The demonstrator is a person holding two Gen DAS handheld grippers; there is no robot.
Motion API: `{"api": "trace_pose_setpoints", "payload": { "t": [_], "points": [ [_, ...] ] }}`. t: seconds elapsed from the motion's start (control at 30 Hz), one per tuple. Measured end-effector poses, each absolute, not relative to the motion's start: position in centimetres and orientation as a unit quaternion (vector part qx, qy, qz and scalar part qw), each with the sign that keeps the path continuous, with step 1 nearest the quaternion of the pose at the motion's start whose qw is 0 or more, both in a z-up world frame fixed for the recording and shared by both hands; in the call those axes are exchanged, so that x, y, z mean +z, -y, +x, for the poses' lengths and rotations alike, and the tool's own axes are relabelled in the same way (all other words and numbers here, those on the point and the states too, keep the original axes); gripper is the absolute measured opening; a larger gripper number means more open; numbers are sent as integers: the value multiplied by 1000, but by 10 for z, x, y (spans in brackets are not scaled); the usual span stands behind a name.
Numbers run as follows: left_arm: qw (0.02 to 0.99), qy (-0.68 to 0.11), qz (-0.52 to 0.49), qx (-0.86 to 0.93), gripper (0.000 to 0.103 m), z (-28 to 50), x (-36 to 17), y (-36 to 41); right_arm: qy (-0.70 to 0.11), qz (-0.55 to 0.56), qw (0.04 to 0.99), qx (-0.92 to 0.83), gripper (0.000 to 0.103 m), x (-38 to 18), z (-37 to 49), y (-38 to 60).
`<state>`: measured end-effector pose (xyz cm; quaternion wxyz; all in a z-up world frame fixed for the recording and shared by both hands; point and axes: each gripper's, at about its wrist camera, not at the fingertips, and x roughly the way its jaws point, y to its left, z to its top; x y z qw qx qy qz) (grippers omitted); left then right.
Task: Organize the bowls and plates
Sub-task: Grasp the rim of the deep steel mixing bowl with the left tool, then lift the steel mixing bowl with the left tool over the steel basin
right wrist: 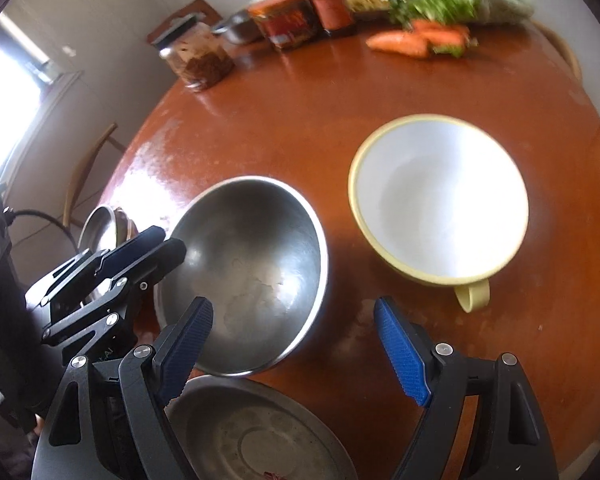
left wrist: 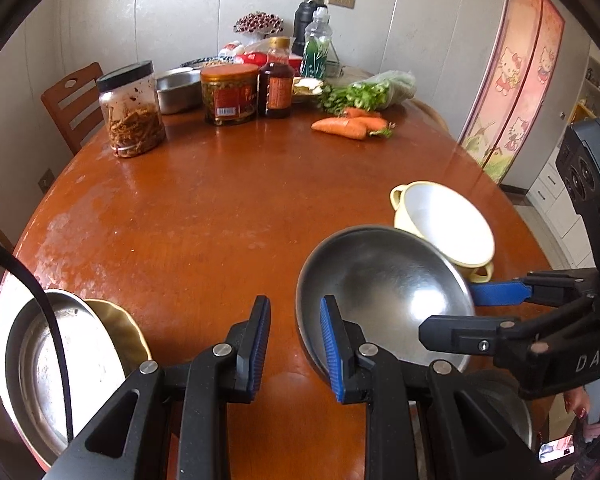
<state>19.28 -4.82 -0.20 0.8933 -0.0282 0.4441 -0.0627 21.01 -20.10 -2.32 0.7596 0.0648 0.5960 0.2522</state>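
Observation:
A steel bowl [left wrist: 384,288] [right wrist: 252,276] sits on the brown table near the front. A cream bowl with handles and a white inside [left wrist: 448,228] [right wrist: 440,200] stands just right of it. A steel plate [right wrist: 260,436] lies at the near edge below the steel bowl. A steel plate [left wrist: 56,364] lies on a gold-rimmed dish [left wrist: 120,328] at the front left. My left gripper [left wrist: 294,344] [right wrist: 140,248] is open and empty beside the steel bowl's left rim. My right gripper [right wrist: 292,344] [left wrist: 468,312] is open and empty over the steel bowl's near rim.
Jars [left wrist: 134,110], a sauce bottle [left wrist: 276,80], a steel basin [left wrist: 178,88], carrots [left wrist: 348,124], greens [left wrist: 364,92] and bottles crowd the table's far side. A wooden chair [left wrist: 74,104] stands at the far left. A pink fridge [left wrist: 516,80] stands to the right.

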Motion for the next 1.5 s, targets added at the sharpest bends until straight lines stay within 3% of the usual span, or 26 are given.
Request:
{"api": "trace_pose_setpoints", "payload": {
  "t": [0.33,0.37,0.53,0.7,0.93,1.5],
  "points": [
    [882,-464,-42,-64,26,202,-16,49,-610,108,742,256,80,-35,217,203],
    [881,-466,-45,-65,26,203,-17,49,-605,97,749,252,77,-34,216,202],
    [872,-481,-57,-72,26,206,-25,52,-579,51,776,247,33,-28,212,196],
    [872,-480,-58,-71,17,205,-27,56,-561,44,791,239,21,-28,208,201],
    [880,-464,-68,-71,16,200,-16,54,-546,48,801,240,17,-19,206,205],
    [912,-395,-71,-88,16,155,48,50,-496,73,822,269,16,39,176,216]
  ]
}}
